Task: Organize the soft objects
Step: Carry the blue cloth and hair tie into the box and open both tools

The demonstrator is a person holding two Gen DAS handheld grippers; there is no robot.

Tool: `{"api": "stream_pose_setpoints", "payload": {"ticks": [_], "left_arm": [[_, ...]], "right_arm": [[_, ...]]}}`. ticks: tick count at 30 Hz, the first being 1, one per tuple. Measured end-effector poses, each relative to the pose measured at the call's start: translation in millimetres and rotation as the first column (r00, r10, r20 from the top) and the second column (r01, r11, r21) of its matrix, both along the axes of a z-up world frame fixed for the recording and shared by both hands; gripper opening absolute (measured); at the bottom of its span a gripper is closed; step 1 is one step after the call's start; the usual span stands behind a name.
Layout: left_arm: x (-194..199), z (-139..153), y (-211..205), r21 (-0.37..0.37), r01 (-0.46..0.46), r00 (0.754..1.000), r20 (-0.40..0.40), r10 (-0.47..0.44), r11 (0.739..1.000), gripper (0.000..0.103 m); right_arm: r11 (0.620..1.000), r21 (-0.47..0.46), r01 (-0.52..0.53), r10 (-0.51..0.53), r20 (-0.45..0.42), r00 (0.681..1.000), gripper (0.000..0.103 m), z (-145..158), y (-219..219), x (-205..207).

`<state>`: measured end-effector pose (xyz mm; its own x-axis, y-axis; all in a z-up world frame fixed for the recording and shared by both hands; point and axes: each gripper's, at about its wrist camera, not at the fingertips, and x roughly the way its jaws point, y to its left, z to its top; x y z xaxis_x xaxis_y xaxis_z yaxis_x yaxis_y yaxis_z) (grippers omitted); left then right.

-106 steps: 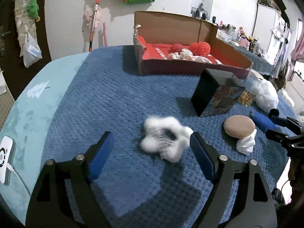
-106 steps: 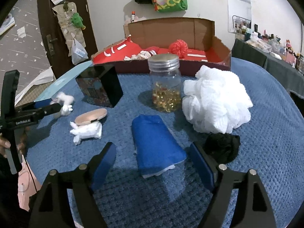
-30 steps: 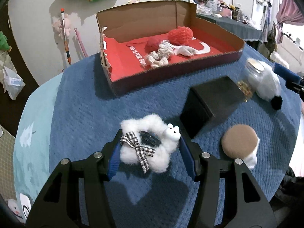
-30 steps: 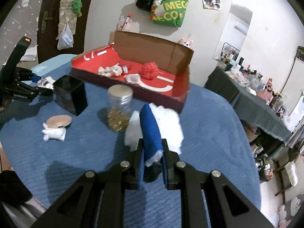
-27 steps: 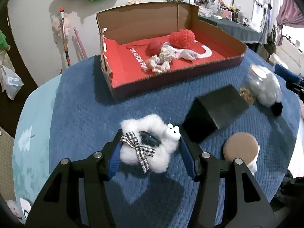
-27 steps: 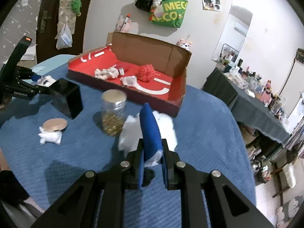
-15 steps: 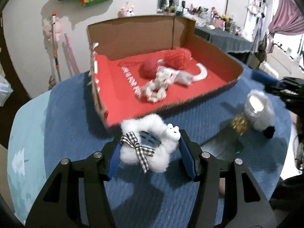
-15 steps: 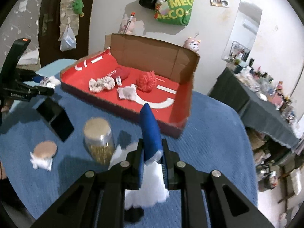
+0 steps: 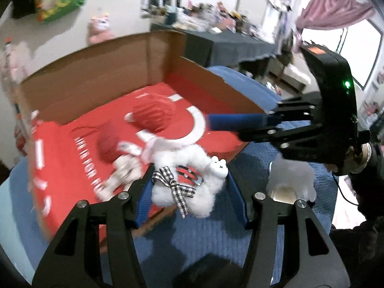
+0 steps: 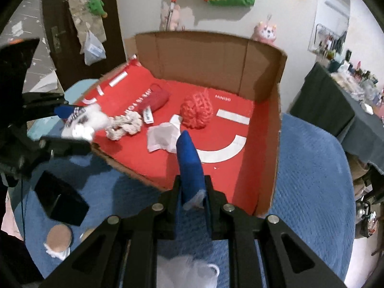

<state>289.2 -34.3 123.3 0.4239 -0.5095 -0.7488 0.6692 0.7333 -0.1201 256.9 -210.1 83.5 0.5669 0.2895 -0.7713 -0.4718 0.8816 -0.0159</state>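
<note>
My left gripper (image 9: 192, 196) is shut on a white fluffy hair piece (image 9: 168, 192) with a checked bow and a small bunny clip, held over the front edge of the red-lined cardboard box (image 9: 96, 72). My right gripper (image 10: 192, 192) is shut on a folded blue cloth (image 10: 188, 158), which stands upright above the box's near wall (image 10: 134, 175). From the left wrist view the right gripper (image 9: 254, 124) reaches in from the right with the blue cloth (image 9: 230, 121). In the box lie a red knitted ball (image 10: 196, 112), a dark red pouch (image 10: 153, 98), a beige scrunchie (image 10: 124, 126) and a white cloth (image 10: 163, 139).
A blue blanket (image 10: 312, 180) covers the table. A black box (image 10: 60, 198) and a brown-capped plush (image 10: 58, 235) sit at the lower left. A white mesh pouf (image 9: 292, 175) and a jar (image 9: 283, 193) stand near the box's right corner.
Both grippers have travelled from the middle of the table to the box with their loads still held. The box now fills both views.
</note>
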Motion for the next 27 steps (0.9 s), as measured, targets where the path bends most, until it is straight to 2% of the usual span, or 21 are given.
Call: {"api": "stream_pose_setpoints", "payload": {"ticks": [3,11,17,22,27], "left_arm": [[17,-10,-21,0.04,0.05,0.998,-0.044,-0.048,0.998,0.054],[42,-43,-33,0.076,0.117,0.974,-0.204,-0.1,0.99,0.054],[57,-53,-31,0.121,0.089,0.966,-0.252,-0.056,0.989,0.054],[70,-65,-35,0.177,0.053,0.972,-0.233,-0.011,0.983,0.054],[80,-63,-31,0.15,0.022,0.975,-0.221,0.012,0.989,0.054]], "right_arm": [[1.0,-0.014,0.001,-0.002,-0.04,0.999,0.017,-2,2,17],[1.0,-0.014,-0.01,0.009,-0.115,0.993,0.017,-6,4,48],[0.999,-0.022,-0.024,0.021,-0.136,0.99,0.017,-6,9,55],[0.999,-0.047,-0.012,0.004,-0.169,0.986,0.018,-13,11,65],[0.998,-0.069,-0.001,-0.012,-0.188,0.982,0.018,-22,14,72]]}}
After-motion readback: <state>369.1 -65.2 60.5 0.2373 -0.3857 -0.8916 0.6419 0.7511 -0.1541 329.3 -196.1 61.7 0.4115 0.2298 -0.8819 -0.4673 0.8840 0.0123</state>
